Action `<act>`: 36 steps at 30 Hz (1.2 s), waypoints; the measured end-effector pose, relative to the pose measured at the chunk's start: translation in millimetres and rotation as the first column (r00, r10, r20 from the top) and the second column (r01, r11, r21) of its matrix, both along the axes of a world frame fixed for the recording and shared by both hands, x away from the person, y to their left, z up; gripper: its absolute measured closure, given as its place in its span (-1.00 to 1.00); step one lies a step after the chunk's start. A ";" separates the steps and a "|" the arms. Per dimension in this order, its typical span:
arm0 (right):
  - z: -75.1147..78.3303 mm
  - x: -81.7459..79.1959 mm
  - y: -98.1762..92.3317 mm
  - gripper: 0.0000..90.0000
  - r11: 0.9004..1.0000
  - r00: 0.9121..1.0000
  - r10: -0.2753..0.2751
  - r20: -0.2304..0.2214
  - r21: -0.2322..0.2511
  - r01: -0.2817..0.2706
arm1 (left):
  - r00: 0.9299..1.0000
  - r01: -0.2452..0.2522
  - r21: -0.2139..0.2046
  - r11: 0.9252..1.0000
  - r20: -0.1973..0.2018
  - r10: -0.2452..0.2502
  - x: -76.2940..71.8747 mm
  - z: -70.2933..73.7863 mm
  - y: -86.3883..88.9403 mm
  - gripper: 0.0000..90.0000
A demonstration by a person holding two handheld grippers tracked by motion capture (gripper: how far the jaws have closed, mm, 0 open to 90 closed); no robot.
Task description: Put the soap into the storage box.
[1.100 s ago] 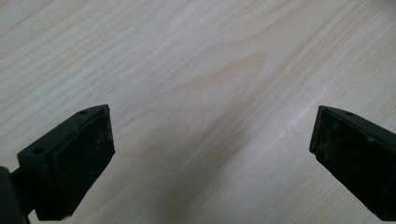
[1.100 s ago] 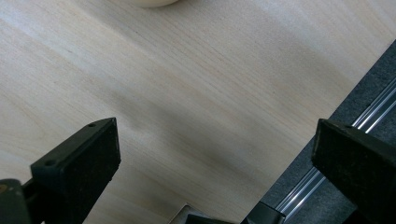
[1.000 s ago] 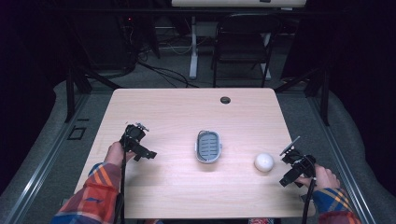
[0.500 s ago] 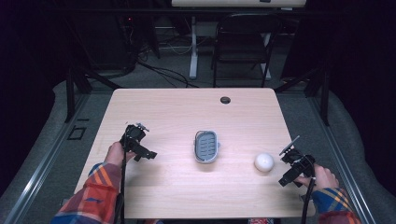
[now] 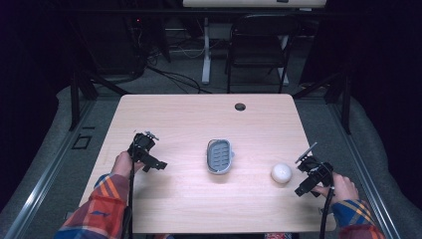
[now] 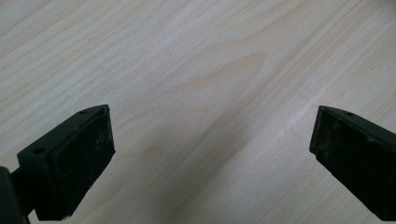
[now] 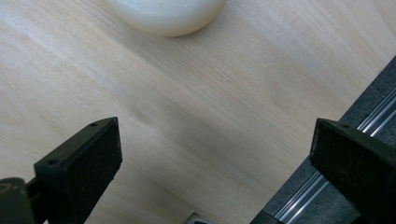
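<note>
My right gripper (image 5: 307,180) sits near the right edge of the table (image 5: 189,119), jaws spread wide and empty; in the right gripper view the gap between them (image 7: 212,163) shows bare wood and, under the right-hand jaw, the table edge with grey floor and a metal rail beyond. White soap bar (image 5: 281,173) lies just ahead of this gripper, apart from it, not touched. In the right gripper view the soap bar (image 7: 166,14) is cut off by the top of the frame, so its lower rim alone shows and its full shape cannot be read there. My left gripper (image 5: 149,158) is well away on the far side, jaws also wide and empty; in the left gripper view the gap (image 6: 210,154) holds plain wood grain and a soft shadow. Grey soap dish (image 5: 220,156) stands between the two grippers, nearer the soap than my left gripper, touching neither; its slotted inside is too small to read closely. A small dark round spot (image 5: 240,106) sits near the table's far edge, hard to identify. Dark chair (image 5: 259,45) beyond the table, mostly lost in shadow.
</note>
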State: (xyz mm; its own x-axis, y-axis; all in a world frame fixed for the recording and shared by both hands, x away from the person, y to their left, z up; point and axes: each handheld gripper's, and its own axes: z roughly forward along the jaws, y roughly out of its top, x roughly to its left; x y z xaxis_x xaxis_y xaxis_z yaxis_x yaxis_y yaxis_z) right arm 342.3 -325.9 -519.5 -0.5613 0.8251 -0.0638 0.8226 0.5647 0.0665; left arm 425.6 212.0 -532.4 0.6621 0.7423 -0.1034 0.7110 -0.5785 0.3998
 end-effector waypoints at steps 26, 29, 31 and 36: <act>6.3 15.8 28.6 -0.98 0.997 0.995 0.077 0.064 0.001 -0.077 | 1.000 0.005 -0.002 1.000 0.000 -0.005 0.3 -0.5 -1.0 -1.00; 5.0 16.4 30.8 -1.00 0.997 0.995 0.071 0.076 0.011 -0.072 | 1.000 0.005 0.000 1.000 0.000 -0.005 0.3 -0.4 -1.2 -1.00; 7.2 19.2 34.1 -1.00 0.995 0.993 0.101 0.063 0.000 -0.101 | 1.000 0.005 -0.002 1.000 -0.001 -0.005 0.3 -0.4 -1.1 -1.00; 7.1 22.3 38.5 -1.00 0.993 0.991 0.114 0.071 0.029 -0.116 | 1.000 0.005 -0.001 1.000 -0.003 -0.005 0.5 -0.6 -1.3 -1.00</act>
State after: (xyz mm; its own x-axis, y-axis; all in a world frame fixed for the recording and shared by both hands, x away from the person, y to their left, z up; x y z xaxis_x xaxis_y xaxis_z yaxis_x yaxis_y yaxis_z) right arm 364.6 -287.3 -512.4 -0.6480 0.7575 -0.0797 0.7450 0.6521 0.1406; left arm 426.1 210.7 -533.1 0.6654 0.7388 -0.1066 0.7094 -0.5815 0.3983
